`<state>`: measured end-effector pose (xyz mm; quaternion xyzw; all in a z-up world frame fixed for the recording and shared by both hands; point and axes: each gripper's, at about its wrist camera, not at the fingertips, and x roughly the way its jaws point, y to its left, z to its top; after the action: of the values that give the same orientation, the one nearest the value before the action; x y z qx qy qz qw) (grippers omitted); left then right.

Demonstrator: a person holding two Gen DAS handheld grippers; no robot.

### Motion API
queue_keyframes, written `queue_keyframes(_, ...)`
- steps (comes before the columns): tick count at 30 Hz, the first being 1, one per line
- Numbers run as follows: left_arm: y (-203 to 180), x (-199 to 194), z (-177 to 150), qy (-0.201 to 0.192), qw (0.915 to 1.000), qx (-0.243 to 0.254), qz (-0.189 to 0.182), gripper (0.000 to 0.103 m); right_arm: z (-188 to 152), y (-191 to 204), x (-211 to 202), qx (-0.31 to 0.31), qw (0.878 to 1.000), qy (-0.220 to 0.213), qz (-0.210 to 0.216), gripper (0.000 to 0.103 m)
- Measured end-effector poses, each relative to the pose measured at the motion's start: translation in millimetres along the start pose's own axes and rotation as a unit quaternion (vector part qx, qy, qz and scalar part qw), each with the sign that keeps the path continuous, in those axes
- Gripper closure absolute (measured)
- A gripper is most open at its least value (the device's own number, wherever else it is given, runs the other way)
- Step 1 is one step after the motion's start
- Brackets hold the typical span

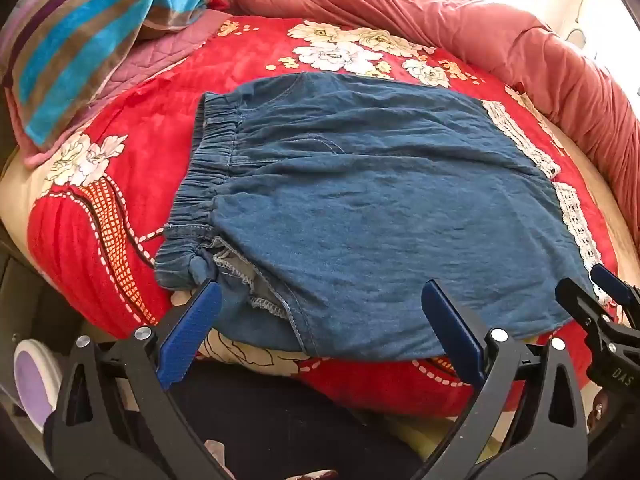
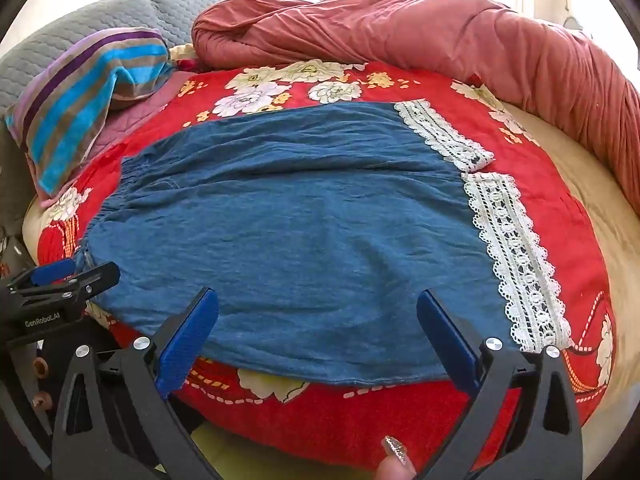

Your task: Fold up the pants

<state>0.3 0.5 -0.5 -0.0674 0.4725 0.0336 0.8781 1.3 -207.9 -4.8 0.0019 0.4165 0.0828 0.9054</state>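
Note:
Blue denim pants (image 1: 360, 200) with an elastic waistband (image 1: 208, 148) on the left and white lace hems (image 1: 576, 216) on the right lie flat across the red floral bed. My left gripper (image 1: 320, 292) hovers open over the pants' near edge by the waistband corner, nothing between its blue pads. In the right wrist view the pants (image 2: 300, 232) fill the middle, with the lace hems (image 2: 516, 256) to the right. My right gripper (image 2: 318, 300) stands open above the near edge, left of the lace. Each gripper shows at the edge of the other's view.
A red floral blanket (image 2: 400, 412) covers the bed. A rolled pink-red quilt (image 2: 440, 36) runs along the back and right. A striped towel (image 2: 88, 96) over pillows sits at the back left. A fingertip (image 2: 394, 464) shows at the bottom edge.

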Motion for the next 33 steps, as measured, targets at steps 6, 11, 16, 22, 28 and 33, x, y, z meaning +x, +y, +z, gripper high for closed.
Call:
queue_keyframes(6,1,-2,1,-0.002,1.0,0.001,0.001,0.009,2,3,2,-0.004,1.0,0.004,-0.003,0.004)
queue_keyframes(11,1,1,0,-0.007,0.9999,0.006,0.006,0.009,4,7,5,-0.009,1.0,0.009,-0.007,0.004)
queue_keyframes(16,2,-2,-1,-0.007,1.0,0.006,0.002,0.009,2,9,5,-0.018,1.0,0.008,-0.008,0.004)
queue_keyframes(22,2,-2,1,-0.008,0.9999,0.005,0.006,0.009,2,9,5,-0.02,1.0,0.008,-0.011,0.004)
queue_keyframes(28,2,-3,2,-0.009,0.9999,0.006,0.006,0.009,1,9,5,-0.019,1.0,0.007,-0.012,0.004)
queue_keyframes(33,3,-3,1,-0.009,0.9999,0.006,0.006,0.009,2,9,5,-0.019,1.0,0.007,-0.013,0.004)
